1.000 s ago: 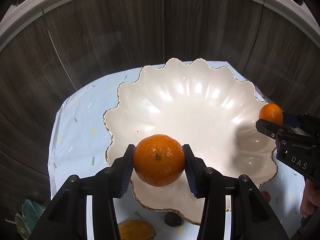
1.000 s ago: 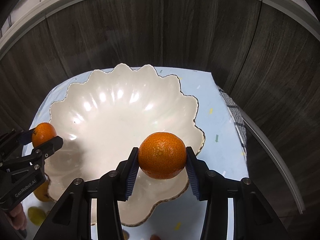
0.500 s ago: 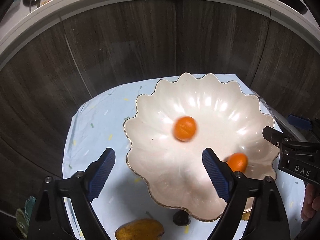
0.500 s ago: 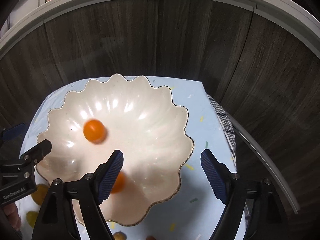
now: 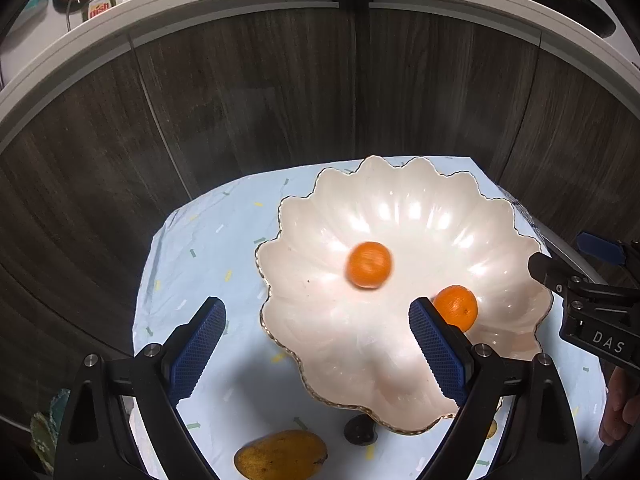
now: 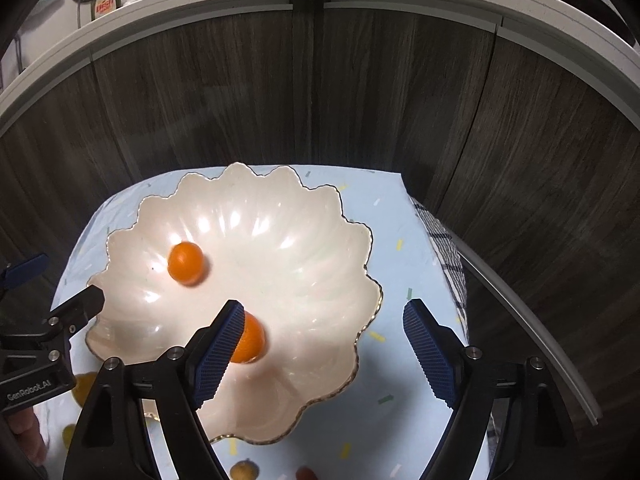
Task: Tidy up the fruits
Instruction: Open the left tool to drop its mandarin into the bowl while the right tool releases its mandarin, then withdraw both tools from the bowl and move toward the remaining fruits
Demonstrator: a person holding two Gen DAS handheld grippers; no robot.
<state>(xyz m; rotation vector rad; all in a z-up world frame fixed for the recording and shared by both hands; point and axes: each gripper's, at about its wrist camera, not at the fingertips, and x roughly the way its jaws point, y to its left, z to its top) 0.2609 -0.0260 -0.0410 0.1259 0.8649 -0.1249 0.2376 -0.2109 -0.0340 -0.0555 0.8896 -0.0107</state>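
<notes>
A white scalloped bowl (image 5: 500, 216) (image 6: 320, 208) stands on a light blue cloth. Two oranges lie inside it. One orange (image 5: 368, 265) (image 6: 185, 262) is blurred, near the bowl's middle. The other orange (image 5: 458, 307) (image 6: 250, 339) lies nearer, partly behind a blue finger pad. My left gripper (image 5: 318, 346) is open and empty, above the bowl's left rim. My right gripper (image 6: 323, 344) is open and empty, above the bowl's right rim. Each gripper shows at the edge of the other's view.
A yellow mango (image 5: 280, 455) lies on the cloth (image 5: 192, 264) in front of the bowl, beside a small dark object (image 5: 360, 431). Small yellow fruits (image 6: 244, 471) lie near the front edge. Dark wood cabinet fronts (image 6: 320, 100) rise behind. A checked towel (image 6: 446, 256) hangs at right.
Both grippers opened and dropped their oranges into the bowl, then drew back and up. One orange is still rolling toward the far side.
</notes>
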